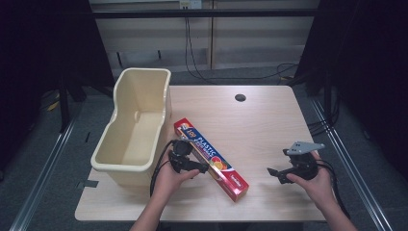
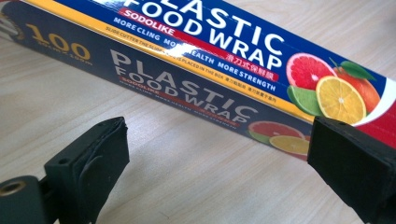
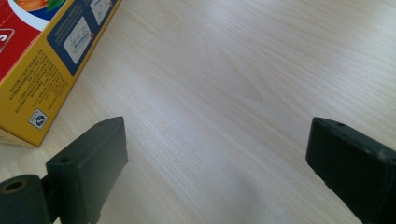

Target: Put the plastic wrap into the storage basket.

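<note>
1. High view: the wrap box (image 1: 211, 159) lies slantwise on the table (image 1: 260, 120), just right of the cream bin (image 1: 134, 130). The left gripper (image 1: 204, 169) sits at the box's left edge, about midway along it, and whether it touches cannot be told here. The right gripper (image 1: 272, 173) hovers over bare wood to the right, apart from the box, pointing toward its near end.
2. Left gripper view: the jaws stand wide apart with bare wood between them. The box (image 2: 196, 70) lies just beyond the pads, its long side facing them. The right pad overlaps the box's side in the picture; nothing is clamped.
3. Right gripper view: the jaws are spread wide over the table (image 3: 224, 93) with nothing between them. The box's end (image 3: 42, 60) sits at upper left, clear of the left pad.
</note>
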The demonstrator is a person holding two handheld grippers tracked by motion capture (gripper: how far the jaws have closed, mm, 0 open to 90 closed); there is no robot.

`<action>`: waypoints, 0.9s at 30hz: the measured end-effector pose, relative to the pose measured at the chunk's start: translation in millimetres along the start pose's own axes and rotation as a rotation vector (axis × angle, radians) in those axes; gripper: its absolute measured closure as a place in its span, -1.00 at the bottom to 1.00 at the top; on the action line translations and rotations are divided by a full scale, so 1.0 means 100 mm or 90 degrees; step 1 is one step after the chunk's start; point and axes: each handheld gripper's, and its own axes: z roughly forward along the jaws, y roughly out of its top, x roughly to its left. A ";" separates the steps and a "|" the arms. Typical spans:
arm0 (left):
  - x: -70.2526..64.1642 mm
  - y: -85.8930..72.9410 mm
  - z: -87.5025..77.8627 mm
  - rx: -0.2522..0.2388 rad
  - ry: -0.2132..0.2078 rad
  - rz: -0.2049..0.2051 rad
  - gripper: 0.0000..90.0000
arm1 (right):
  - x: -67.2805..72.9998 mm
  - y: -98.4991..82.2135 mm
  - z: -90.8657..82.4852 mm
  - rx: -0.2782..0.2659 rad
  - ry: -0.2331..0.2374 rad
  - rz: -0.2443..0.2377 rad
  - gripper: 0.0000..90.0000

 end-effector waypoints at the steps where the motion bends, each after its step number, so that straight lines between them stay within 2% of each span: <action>1: 0.00 0.01 -0.01 0.006 -0.003 0.001 -0.88 | 0.00 0.00 0.00 0.003 -0.005 0.003 -0.88; 5: -0.01 0.06 0.01 0.021 0.002 -0.007 -0.89 | 0.00 -0.01 0.00 0.007 -0.010 0.000 -0.88; 11: 0.03 0.20 0.03 0.055 0.010 -0.045 -0.92 | -0.02 -0.02 -0.03 0.004 -0.023 -0.001 -0.84; 12: 0.03 0.24 0.05 0.053 0.016 -0.059 -0.94 | -0.02 -0.02 -0.03 0.001 -0.026 0.001 -0.84; 14: 0.01 0.29 0.07 0.046 0.024 -0.063 -0.96 | -0.02 -0.02 -0.04 -0.002 -0.032 0.002 -0.84; 19: -0.02 0.39 0.10 0.054 0.019 -0.081 -0.99 | -0.02 -0.02 -0.04 -0.007 -0.031 -0.001 -0.84; 21: -0.02 0.44 0.14 0.056 0.028 -0.103 -1.00 | -0.01 -0.02 -0.03 -0.006 -0.027 -0.004 -0.83; 24: -0.02 0.49 0.18 0.060 0.047 -0.115 -1.00 | -0.01 -0.02 -0.02 -0.002 -0.029 -0.005 -0.83; 27: -0.03 0.52 0.22 0.066 0.062 -0.110 -1.00 | 0.00 -0.02 -0.01 0.003 -0.027 0.001 -0.82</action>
